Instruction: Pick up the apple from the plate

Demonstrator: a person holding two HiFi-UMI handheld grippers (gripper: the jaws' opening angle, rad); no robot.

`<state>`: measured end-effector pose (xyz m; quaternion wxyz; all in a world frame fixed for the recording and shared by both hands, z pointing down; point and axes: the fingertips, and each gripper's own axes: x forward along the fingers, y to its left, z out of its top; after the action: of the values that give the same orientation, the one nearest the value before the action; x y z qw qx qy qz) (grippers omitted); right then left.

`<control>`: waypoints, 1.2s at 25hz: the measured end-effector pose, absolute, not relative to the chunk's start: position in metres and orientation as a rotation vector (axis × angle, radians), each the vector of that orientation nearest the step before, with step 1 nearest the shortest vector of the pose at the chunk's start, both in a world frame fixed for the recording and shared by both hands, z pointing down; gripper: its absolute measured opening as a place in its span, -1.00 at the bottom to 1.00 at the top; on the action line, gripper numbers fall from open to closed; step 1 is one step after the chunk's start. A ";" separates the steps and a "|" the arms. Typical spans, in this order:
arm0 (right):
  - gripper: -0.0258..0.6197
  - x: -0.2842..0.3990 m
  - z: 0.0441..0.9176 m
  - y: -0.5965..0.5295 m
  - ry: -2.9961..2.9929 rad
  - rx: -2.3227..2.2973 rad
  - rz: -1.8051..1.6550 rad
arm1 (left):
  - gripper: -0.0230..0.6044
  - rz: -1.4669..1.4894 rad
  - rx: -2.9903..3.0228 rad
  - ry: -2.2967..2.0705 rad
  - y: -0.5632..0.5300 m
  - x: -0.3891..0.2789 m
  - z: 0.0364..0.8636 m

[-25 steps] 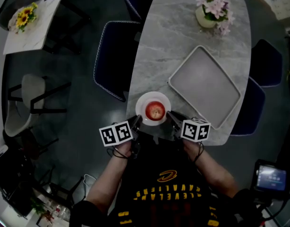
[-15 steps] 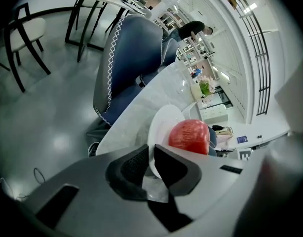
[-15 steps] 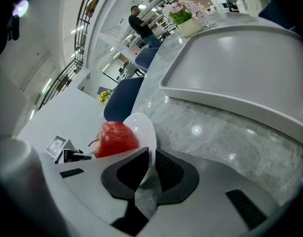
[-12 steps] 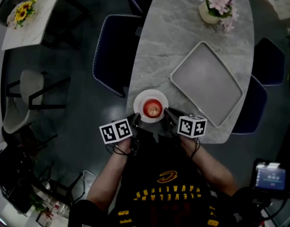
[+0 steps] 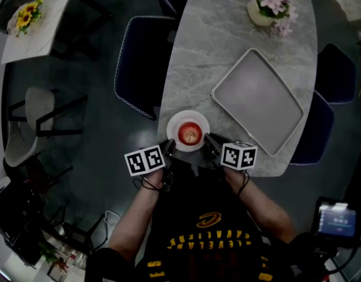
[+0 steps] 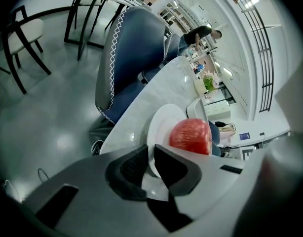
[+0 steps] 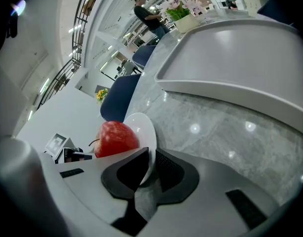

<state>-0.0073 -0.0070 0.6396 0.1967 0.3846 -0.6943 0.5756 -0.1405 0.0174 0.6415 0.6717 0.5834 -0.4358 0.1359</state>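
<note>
A red apple [image 5: 190,133] lies on a small white plate [image 5: 176,122] at the near edge of the marble table [image 5: 216,40]. My left gripper [image 5: 169,148] is at the plate's left rim and my right gripper [image 5: 210,141] at its right rim. In the left gripper view the jaws of the left gripper [image 6: 151,154] are closed on the plate's [image 6: 161,125] edge, with the apple [image 6: 191,136] just beyond. In the right gripper view the right gripper [image 7: 151,162] likewise clamps the plate's [image 7: 144,127] rim beside the apple [image 7: 114,138].
A large grey tray [image 5: 257,101] lies on the table to the right of the plate. A pot of pink flowers [image 5: 267,7] stands at the far end. Blue chairs [image 5: 142,69] flank the table. People stand far off in both gripper views.
The head view has shifted slightly. Both grippers stay on the plate's rim and the apple has not left the plate.
</note>
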 end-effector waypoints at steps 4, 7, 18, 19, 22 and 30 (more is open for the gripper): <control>-0.76 -0.009 0.642 -0.007 -1.936 1.078 1.615 | -0.81 0.315 1.307 -0.978 0.018 -0.142 0.644; -0.76 -0.010 0.644 -0.005 -1.930 1.075 1.616 | -0.81 0.322 1.302 -0.978 0.020 -0.143 0.646; -0.76 -0.013 0.646 -0.005 -1.932 1.067 1.622 | -0.81 0.351 1.320 -0.982 0.020 -0.145 0.647; -0.76 -0.013 0.646 -0.005 -1.935 1.067 1.619 | -0.81 0.356 1.326 -0.985 0.020 -0.145 0.647; -0.76 -0.013 0.649 -0.004 -1.938 1.057 1.597 | -0.81 0.354 1.333 -0.993 0.020 -0.145 0.648; -0.76 -0.004 0.646 -0.006 -1.944 1.060 1.496 | -0.80 0.324 1.339 -1.010 0.018 -0.148 0.645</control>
<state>-0.0039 -0.0062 0.6458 0.2326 0.3858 -0.7074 0.5446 -0.1483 0.0183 0.6448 0.6569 0.5910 -0.4458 0.1431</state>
